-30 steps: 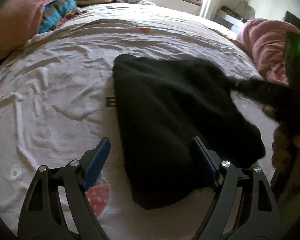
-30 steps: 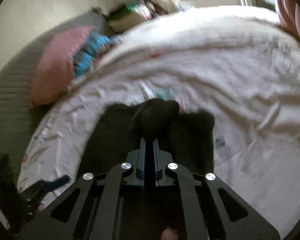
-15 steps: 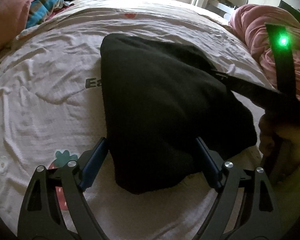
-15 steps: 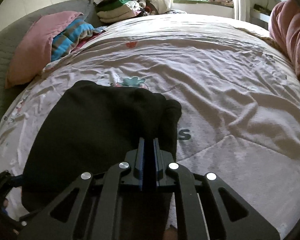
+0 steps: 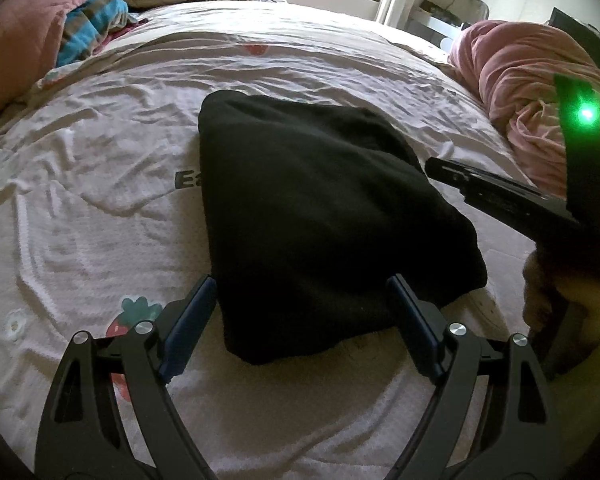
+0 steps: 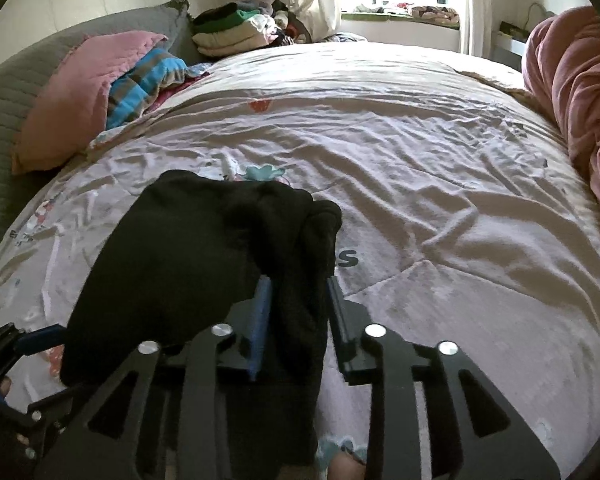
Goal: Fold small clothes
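A black fleece garment lies folded in a rough triangle on the pale printed bed cover. My left gripper is open, its blue fingers straddling the garment's near end without pressing on it. In the right wrist view the garment lies to the left, and a thick fold of it runs back between the fingers of my right gripper. Those jaws are opening, and the pads no longer squeeze the fold. From the left wrist view the right gripper reaches in at the garment's right edge, its green light on.
A rumpled pink blanket is heaped along the bed's right side. At the back left lie a pink pillow, a blue striped blanket and a stack of folded clothes. A hand holds the right gripper's handle.
The right gripper carried the black fold over onto the garment, sank with it, and its shut jaws have parted. The garment went from stretched rightward to a compact fold. The left gripper stayed open in place.
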Demonstrator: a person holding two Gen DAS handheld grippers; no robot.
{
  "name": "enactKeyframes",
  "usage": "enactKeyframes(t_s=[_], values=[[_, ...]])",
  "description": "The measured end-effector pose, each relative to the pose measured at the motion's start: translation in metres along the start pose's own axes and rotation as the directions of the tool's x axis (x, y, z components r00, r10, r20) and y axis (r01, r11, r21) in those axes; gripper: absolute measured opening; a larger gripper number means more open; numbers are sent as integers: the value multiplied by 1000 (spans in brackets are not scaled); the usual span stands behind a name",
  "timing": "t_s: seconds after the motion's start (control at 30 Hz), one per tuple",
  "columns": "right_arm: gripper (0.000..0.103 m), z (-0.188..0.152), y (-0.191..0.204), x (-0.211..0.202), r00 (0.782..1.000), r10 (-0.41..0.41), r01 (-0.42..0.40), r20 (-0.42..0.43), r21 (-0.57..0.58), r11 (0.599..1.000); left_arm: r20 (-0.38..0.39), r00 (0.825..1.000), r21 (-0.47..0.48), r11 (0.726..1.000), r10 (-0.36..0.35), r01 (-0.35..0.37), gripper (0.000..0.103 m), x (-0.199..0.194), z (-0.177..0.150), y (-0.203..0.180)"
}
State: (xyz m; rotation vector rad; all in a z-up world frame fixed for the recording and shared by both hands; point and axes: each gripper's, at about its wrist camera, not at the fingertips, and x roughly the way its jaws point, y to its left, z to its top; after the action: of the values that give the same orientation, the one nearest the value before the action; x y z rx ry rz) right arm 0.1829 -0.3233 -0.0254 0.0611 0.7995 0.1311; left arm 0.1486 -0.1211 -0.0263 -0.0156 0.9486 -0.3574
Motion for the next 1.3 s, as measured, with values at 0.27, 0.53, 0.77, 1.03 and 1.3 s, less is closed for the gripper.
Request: enactKeyframes(t_s=[0.27, 0.53, 0.77, 1.03, 1.3], values=[[44, -4, 5, -29, 999, -5, 5, 45, -13, 1000, 20, 1000, -15, 1000, 9, -9, 82, -13, -1, 4], [63, -10, 14, -51, 997, -5, 7, 73, -29, 1000, 42, 999, -18, 999, 27, -26, 85, -30, -4, 8], [86, -18, 29, -79, 992, 5, 3, 129, -60, 998, 77, 996, -18, 999, 40, -39, 93, -49, -7, 12], [98, -26, 48, -112, 979, 14, 4, 201, -87, 996, 107, 993, -22, 999, 47, -44, 93, -66, -10, 12], [98, -36, 57, -130, 971, 0, 22, 237, -90, 996, 142, 988, -32, 998, 54, -50, 93, -83, -18, 19]])
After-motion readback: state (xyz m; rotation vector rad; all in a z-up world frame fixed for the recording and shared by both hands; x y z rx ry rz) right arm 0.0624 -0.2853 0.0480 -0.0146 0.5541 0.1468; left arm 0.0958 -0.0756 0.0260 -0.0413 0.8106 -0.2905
